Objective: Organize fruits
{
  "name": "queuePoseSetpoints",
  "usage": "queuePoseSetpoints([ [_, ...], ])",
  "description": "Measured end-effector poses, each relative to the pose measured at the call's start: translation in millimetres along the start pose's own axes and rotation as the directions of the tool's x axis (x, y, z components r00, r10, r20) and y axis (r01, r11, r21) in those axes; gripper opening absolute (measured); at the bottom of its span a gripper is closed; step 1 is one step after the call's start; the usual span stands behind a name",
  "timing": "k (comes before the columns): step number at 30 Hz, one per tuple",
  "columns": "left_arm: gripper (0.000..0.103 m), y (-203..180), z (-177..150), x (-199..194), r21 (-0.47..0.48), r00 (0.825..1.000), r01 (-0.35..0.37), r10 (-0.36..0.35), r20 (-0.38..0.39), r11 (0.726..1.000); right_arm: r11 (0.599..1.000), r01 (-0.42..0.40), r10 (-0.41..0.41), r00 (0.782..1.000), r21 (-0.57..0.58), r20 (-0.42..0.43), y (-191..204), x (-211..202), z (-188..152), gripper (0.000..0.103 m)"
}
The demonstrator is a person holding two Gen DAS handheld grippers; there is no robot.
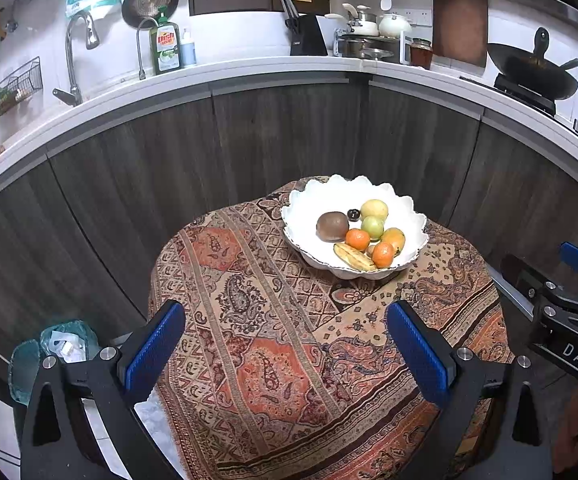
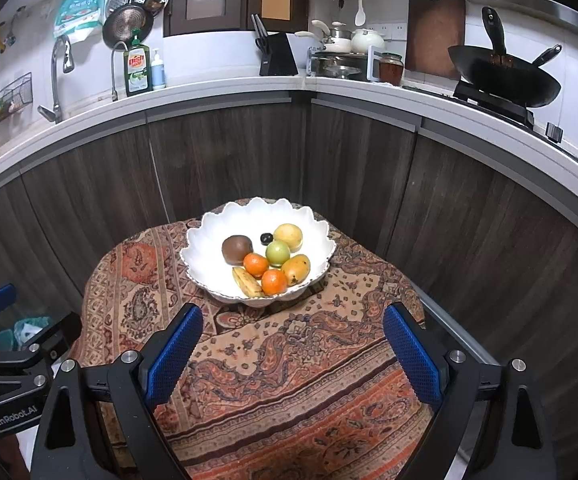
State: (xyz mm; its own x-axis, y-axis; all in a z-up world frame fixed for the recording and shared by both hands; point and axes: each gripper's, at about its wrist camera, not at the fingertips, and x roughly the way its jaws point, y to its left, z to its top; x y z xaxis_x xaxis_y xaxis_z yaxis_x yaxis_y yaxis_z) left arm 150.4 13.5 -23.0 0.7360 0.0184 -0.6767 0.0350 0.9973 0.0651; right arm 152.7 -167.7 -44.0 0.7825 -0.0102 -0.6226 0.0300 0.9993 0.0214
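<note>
A small round worktop (image 1: 273, 360) covered with a patterned cloth in orange and brown stands in front of dark wooden kitchen cabinets. On its far side sits a white bowl (image 2: 209, 240) with a scalloped rim, and all the fruits lie inside it. In the bowl there is a brown round fruit (image 2: 237, 249) at the left, a small dark fruit (image 2: 265, 238) behind it, a yellow fruit (image 2: 287, 237) at the back, a green fruit (image 2: 277, 253) in the middle, a mango (image 2: 296, 269) at the right, two oranges (image 2: 255, 264) close to each other, and a yellow-brown banana-like fruit (image 2: 246, 281) at the front rim. The fruits touch each other in a loose group. The left gripper (image 1: 285, 348) hangs above the near part of the cloth with its jaws wide apart and nothing between them. The right gripper (image 2: 294, 350) hangs near the bowl, also with its jaws wide and empty; the bowl is just beyond its blue pads (image 2: 175, 350). Both point downward at a slant. Behind, on the kitchen counter, stand a green dish soap bottle (image 2: 137, 68), a knife block (image 2: 277, 56), and a dark wok (image 2: 503, 76) on the stove.
</note>
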Motion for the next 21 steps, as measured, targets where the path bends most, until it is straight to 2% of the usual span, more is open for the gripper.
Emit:
queuePoseSetpoints([
  [21,0.103,3.0,2.4,-1.6,0.001,1.0,-0.002,0.002,0.005,1.0,1.0,0.0,0.0,1.0,0.005,0.0,-1.8,-1.8,0.3,0.092],
])
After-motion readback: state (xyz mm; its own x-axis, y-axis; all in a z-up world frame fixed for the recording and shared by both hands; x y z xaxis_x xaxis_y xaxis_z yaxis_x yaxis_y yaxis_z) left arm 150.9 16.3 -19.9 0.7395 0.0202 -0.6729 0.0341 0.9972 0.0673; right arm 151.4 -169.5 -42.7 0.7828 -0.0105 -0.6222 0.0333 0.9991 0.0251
